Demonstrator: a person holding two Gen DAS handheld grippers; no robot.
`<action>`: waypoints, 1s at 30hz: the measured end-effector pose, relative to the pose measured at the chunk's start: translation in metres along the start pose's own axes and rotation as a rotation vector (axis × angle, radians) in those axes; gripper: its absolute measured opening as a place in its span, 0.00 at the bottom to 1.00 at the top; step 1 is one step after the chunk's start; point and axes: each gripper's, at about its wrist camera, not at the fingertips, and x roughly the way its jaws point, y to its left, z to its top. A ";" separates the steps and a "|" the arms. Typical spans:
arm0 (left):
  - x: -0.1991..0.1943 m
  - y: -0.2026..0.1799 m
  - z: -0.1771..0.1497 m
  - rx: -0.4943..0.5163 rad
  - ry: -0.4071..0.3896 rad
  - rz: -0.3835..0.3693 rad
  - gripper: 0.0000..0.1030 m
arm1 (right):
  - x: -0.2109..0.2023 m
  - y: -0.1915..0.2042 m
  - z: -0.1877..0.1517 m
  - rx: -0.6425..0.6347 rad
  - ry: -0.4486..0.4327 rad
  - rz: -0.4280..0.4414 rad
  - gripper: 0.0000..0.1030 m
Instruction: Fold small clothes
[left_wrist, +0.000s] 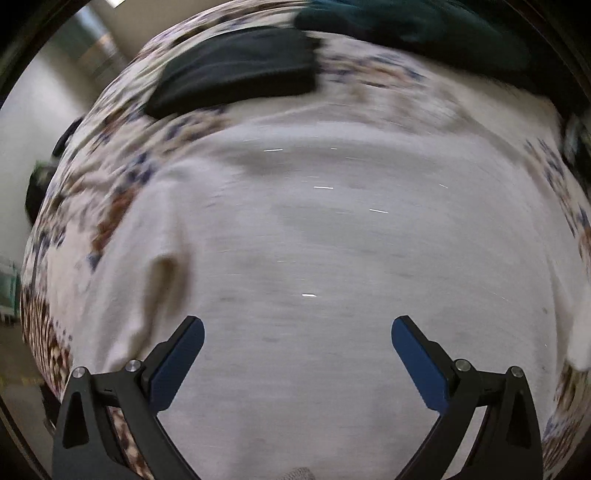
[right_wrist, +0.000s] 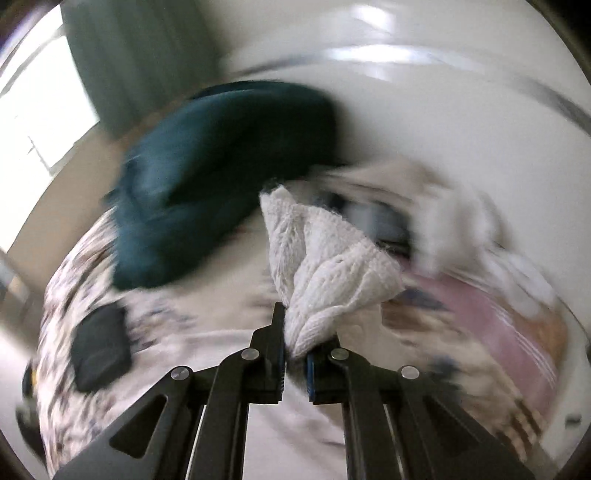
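A white garment (left_wrist: 314, 258) lies spread flat on a patterned cloth-covered table (left_wrist: 122, 184). My left gripper (left_wrist: 297, 354) is open and empty just above its near part, the blue pads (left_wrist: 181, 365) wide apart. My right gripper (right_wrist: 295, 354) is shut on a white knitted piece (right_wrist: 328, 266), which bunches up above the fingers and is held off the table. The right wrist view is blurred by motion.
A folded black garment (left_wrist: 236, 70) lies at the table's far left, also in the right wrist view (right_wrist: 99, 350). A dark teal garment (left_wrist: 406, 26) is heaped at the back (right_wrist: 218, 177). A pile of pink and white clothes (right_wrist: 480, 277) lies to the right.
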 end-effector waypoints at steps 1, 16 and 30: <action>0.000 0.017 0.001 -0.034 0.004 0.004 1.00 | 0.006 0.038 -0.003 -0.060 0.003 0.035 0.08; 0.046 0.238 -0.057 -0.400 0.117 0.136 1.00 | 0.166 0.376 -0.313 -0.801 0.296 0.102 0.08; 0.046 0.361 -0.207 -1.003 0.354 -0.048 1.00 | 0.107 0.278 -0.275 -0.602 0.481 0.033 0.87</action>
